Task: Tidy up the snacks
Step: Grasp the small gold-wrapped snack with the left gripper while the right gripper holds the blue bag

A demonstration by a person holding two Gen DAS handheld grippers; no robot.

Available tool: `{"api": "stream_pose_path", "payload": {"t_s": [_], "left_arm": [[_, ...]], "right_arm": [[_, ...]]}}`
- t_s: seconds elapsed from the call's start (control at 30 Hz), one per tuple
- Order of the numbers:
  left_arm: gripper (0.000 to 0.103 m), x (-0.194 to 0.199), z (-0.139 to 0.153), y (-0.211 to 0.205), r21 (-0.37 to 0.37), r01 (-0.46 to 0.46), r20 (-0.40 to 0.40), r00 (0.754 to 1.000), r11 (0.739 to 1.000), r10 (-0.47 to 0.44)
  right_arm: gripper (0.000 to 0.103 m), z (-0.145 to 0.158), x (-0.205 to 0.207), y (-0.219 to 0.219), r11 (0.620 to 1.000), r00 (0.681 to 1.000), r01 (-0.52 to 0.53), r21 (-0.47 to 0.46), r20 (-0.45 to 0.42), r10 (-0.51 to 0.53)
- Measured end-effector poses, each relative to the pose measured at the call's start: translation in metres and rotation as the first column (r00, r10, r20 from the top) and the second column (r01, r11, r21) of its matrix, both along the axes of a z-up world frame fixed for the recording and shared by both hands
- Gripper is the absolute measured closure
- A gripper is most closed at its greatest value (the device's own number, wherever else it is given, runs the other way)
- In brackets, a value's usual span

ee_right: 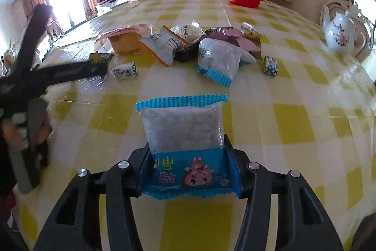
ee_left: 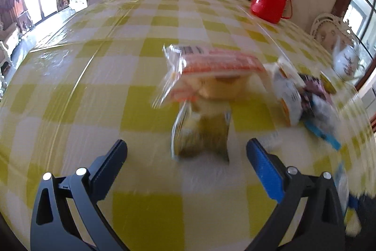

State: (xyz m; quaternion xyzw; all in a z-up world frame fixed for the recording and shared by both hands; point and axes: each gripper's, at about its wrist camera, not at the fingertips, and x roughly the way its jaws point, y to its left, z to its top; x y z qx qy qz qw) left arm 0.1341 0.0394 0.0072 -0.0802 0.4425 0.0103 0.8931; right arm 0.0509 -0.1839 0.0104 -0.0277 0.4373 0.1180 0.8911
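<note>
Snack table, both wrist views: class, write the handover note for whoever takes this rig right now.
Right gripper: shut on a blue-edged packet, near the front of the checked table.
Left gripper: open, empty, over a blurred greenish packet.
Snack pile is loose mid-table, with a second blue-edged packet in front of it.
Done: one packet separated.
Left: sort the pile.

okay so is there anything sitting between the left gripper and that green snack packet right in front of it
Nothing visible. The left gripper has its jaws spread wide with only bare checked tablecloth ahead, and the green snack packet lies just beyond the fingertips. The orange-wrapped cake sits behind the packet, not before it. The view is blurred.
</note>
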Motion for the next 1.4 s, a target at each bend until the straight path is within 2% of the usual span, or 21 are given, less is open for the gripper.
{"api": "stream_pose_path", "payload": {"t_s": [0.03, 0.07, 0.1, 0.13, 0.2, 0.57, 0.7, 0.83, 1.03, 1.17, 1.4], "left_arm": [[0.005, 0.004, 0.001, 0.000, -0.013, -0.005, 0.012, 1.000, 1.000, 0.005], [0.024, 0.005, 0.002, -0.002, -0.001, -0.009, 0.022, 1.000, 1.000, 0.009], [0.054, 0.006, 0.002, -0.004, 0.028, -0.010, 0.028, 1.000, 1.000, 0.009], [0.063, 0.004, 0.002, -0.009, 0.036, 0.020, 0.031, 0.999, 0.999, -0.021], [0.066, -0.002, 0.001, -0.015, 0.032, 0.055, 0.032, 0.998, 0.998, -0.056], [0.068, -0.031, 0.002, -0.026, -0.027, 0.085, 0.044, 0.996, 0.996, -0.084], [0.068, -0.053, 0.006, -0.040, -0.028, 0.131, 0.055, 0.990, 0.991, -0.130], [0.068, -0.083, 0.015, -0.057, 0.001, 0.204, 0.063, 0.977, 0.979, -0.203], [0.068, -0.129, 0.016, -0.071, 0.088, 0.297, 0.026, 0.954, 0.951, -0.300], [0.068, -0.151, 0.009, -0.069, 0.118, 0.336, -0.003, 0.941, 0.935, -0.338], [0.067, -0.190, 0.010, -0.055, 0.132, 0.372, -0.003, 0.927, 0.919, -0.375]], "right_arm": [[0.051, 0.000, -0.001, 0.000, 1.000, 1.000, -0.002, 0.001, 0.000, 0.002], [0.051, 0.000, -0.001, 0.000, 1.000, 1.000, -0.005, 0.004, -0.002, 0.005], [0.051, 0.000, -0.001, -0.001, 1.000, 1.000, -0.007, 0.008, -0.001, 0.007], [0.051, 0.001, -0.002, -0.002, 1.000, 1.000, -0.008, 0.013, -0.001, 0.008], [0.051, 0.001, -0.002, -0.004, 1.000, 1.000, -0.008, 0.024, -0.002, 0.008], [0.051, 0.001, 0.002, -0.013, 0.996, 1.000, -0.002, 0.093, -0.001, 0.002], [0.051, 0.003, 0.000, -0.017, 0.991, 1.000, -0.007, 0.131, 0.011, 0.006], [0.051, 0.006, -0.005, -0.017, 0.990, 1.000, -0.002, 0.138, 0.030, -0.002], [0.051, 0.006, -0.022, -0.019, 0.991, 0.999, 0.032, 0.128, 0.020, -0.035], [0.051, 0.004, -0.040, -0.021, 0.990, 0.998, 0.066, 0.128, -0.003, -0.066], [0.051, 0.010, -0.088, -0.013, 0.986, 0.996, 0.076, 0.150, 0.032, -0.081]]}}
